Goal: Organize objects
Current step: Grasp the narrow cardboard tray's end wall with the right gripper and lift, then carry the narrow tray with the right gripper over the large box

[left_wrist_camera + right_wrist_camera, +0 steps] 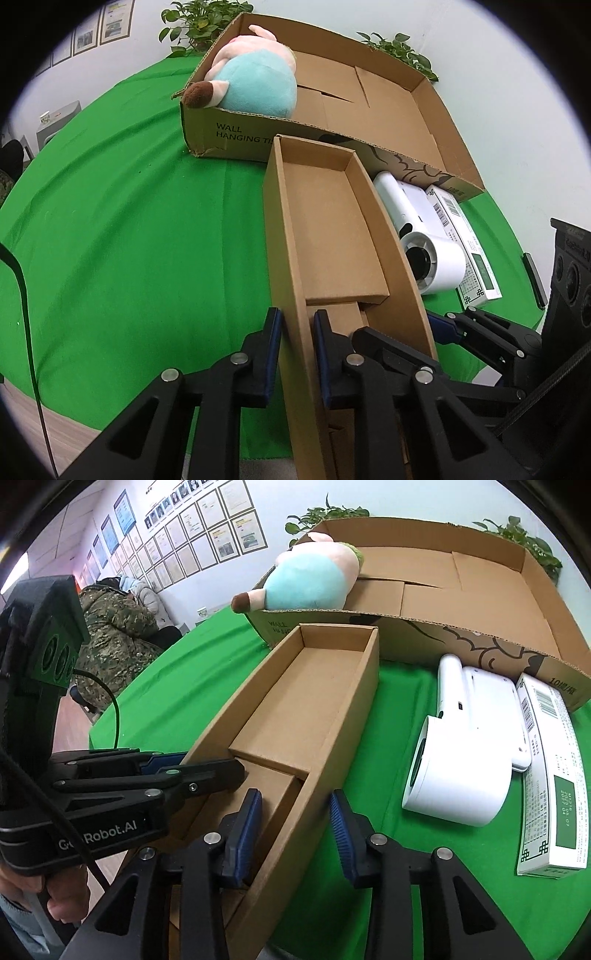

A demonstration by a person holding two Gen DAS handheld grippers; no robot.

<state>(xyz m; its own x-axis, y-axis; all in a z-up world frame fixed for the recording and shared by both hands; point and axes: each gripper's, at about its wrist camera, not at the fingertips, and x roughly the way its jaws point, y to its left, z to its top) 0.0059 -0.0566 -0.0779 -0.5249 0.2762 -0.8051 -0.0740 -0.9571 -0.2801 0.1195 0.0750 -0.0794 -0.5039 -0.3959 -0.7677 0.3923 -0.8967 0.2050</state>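
Note:
A long narrow cardboard box (332,229) (306,709) lies on the green table, open at the top. My left gripper (297,354) straddles its left wall, jaws close on the wall. My right gripper (295,830) straddles its right wall with a gap on the outer side. A large open cardboard box (388,107) (461,602) stands behind it and holds a plush pig toy (255,81) (314,579) at its left end. A white handheld device (417,229) (465,757) and a white and green carton (465,236) (550,775) lie to the right.
The green cloth (129,240) (177,701) covers the table. Potted plants (199,22) stand behind the large box. A person in a camouflage jacket (114,642) sits beyond the table's left edge. A black cable (26,295) hangs at the left.

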